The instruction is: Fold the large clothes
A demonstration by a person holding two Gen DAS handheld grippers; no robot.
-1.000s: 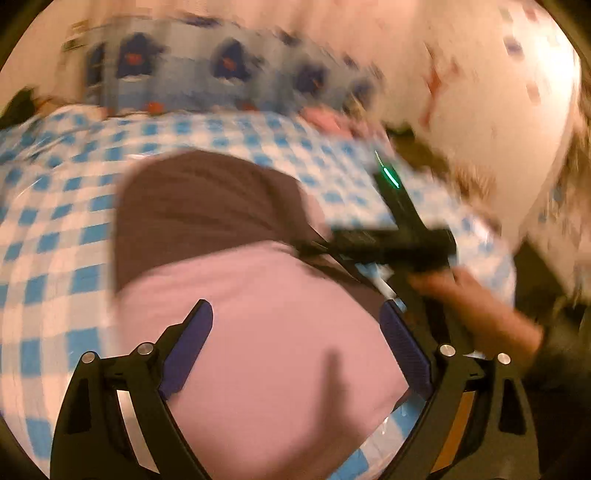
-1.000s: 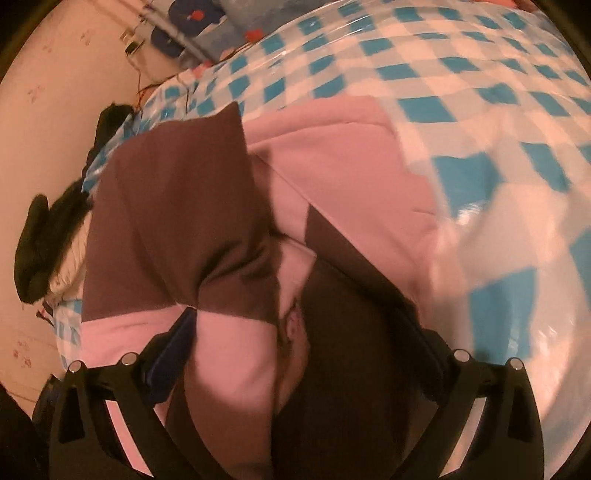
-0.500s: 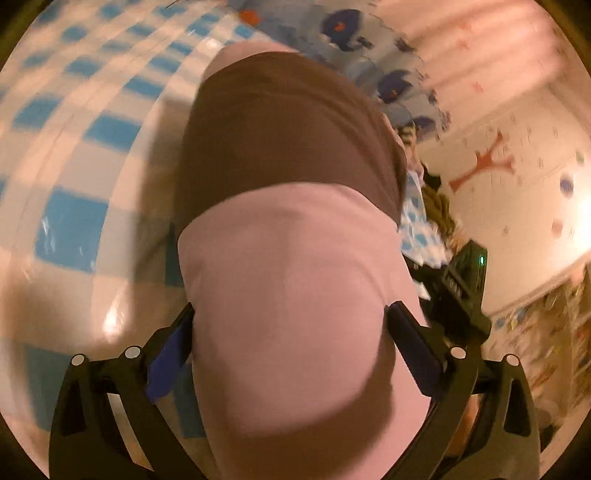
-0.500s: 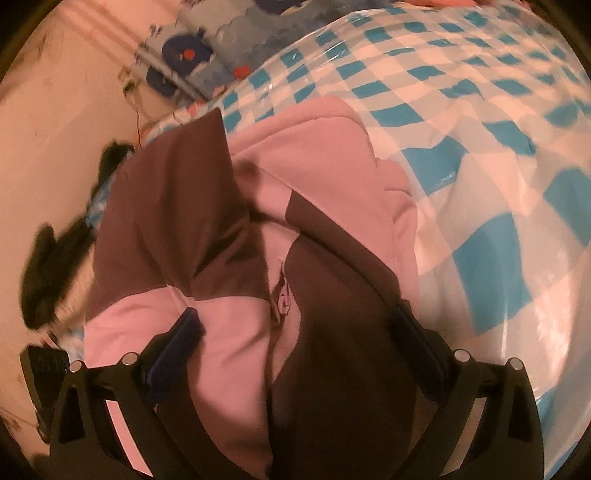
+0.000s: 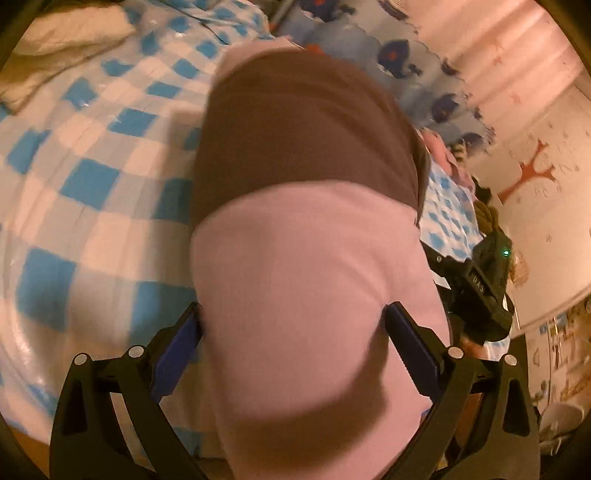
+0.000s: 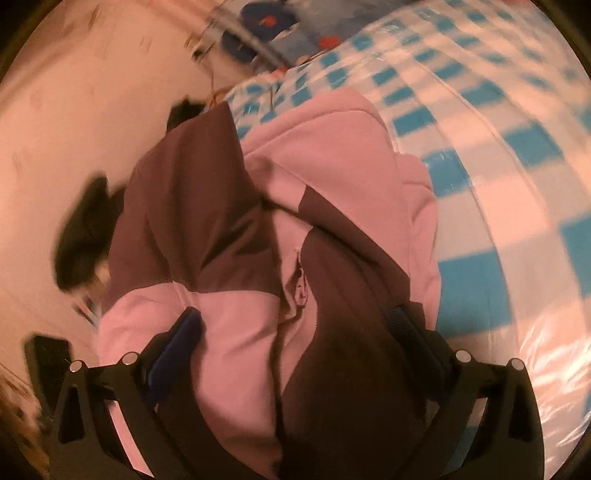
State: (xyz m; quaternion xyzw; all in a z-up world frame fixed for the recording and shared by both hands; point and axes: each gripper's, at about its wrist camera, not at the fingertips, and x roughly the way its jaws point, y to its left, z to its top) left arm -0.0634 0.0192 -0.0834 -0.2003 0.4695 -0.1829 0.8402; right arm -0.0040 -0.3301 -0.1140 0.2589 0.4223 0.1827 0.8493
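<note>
A large pink and brown garment point(image 5: 306, 258) lies folded into a thick bundle on a bed with a blue and white checked cover point(image 5: 92, 177). My left gripper point(image 5: 291, 314) stands wide, low over the pink end, and the bundle fills the gap between its blue pads. In the right wrist view the garment point(image 6: 332, 166) shows its zip and brown panels. My right gripper point(image 6: 295, 317) is equally wide and straddles it. From the left wrist, the right gripper point(image 5: 480, 288) sits at the bundle's right edge.
A pale pillow point(image 5: 66, 33) lies at the far left of the bed. Blue patterned fabric point(image 5: 399, 55) lines the head of the bed against a pink wall point(image 5: 532, 173). A dark heap point(image 6: 85, 236) sits off the bed's edge.
My left gripper has rolled and dropped close over the garment's pink end, which now fills its gap. The right gripper has shifted sideways, with the garment staying between its fingers.
</note>
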